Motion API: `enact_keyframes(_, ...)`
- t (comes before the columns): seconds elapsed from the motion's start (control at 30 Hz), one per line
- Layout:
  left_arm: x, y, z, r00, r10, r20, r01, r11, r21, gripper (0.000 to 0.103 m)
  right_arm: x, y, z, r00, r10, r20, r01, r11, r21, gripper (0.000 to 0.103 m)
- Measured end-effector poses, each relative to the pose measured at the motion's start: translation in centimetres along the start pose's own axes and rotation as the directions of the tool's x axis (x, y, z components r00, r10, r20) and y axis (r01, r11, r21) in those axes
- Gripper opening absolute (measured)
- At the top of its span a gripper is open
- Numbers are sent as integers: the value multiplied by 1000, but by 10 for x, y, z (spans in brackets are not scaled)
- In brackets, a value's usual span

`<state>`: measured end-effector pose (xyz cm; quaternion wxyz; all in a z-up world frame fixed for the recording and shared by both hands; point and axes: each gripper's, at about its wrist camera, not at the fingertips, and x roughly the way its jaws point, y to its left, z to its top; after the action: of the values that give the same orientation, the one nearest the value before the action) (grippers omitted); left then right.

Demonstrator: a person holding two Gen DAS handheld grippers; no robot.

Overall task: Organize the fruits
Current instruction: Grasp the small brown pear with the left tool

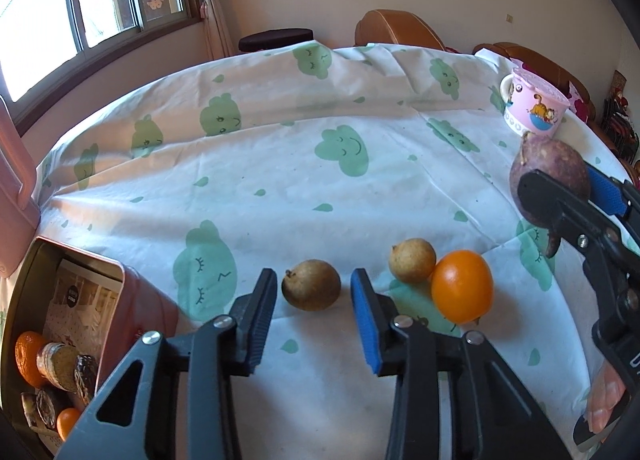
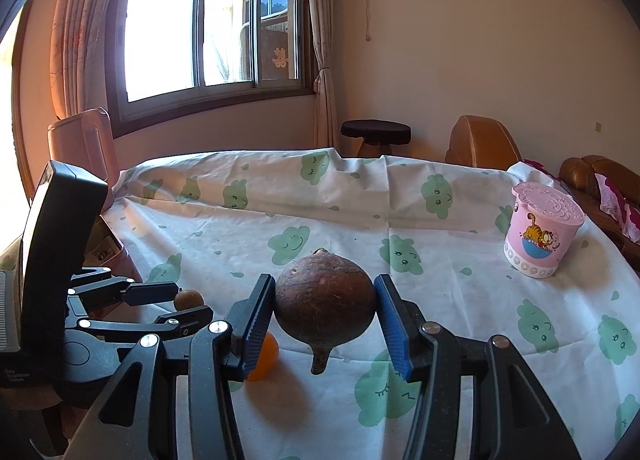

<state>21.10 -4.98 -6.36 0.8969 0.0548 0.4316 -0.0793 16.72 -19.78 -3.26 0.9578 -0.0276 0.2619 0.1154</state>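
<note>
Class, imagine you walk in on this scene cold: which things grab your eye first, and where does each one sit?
First the big purplish-brown fruit, clamped in the right gripper above the cloud-print tablecloth. Then the bright orange fruit touching a small tan fruit, just right of the open left gripper, which straddles a brownish fruit. Last, the pink cartoon cup at the far right.

Right gripper clamping purple-brown fruit, pink cup beyond, tablecloth

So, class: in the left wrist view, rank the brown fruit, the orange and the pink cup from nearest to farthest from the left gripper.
1. Brown fruit, just ahead of the open left gripper.
2. Orange, to the right.
3. Pink cup, far right, at the back.
</note>
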Motion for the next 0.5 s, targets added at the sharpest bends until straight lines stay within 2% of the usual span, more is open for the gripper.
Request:
enact_keyframes(0.03, 3, 1, 0, 1000, -3, -6, 3, 1000, -5, 33, 0, 0, 0, 1000, 4, 1, -4, 1000, 0, 53)
enact_keyframes(0.27, 0, 5, -3, 1000, -22, 14, 23, 1000, -16, 32, -1, -1, 0, 1000, 27, 11, -27, 1000, 0, 53)
enact_keyframes(0.5, -18, 0, -10, 997, 4, 81, -5, 1000, 1, 32, -8, 5, 0, 998, 42, 46, -40, 999, -27, 53)
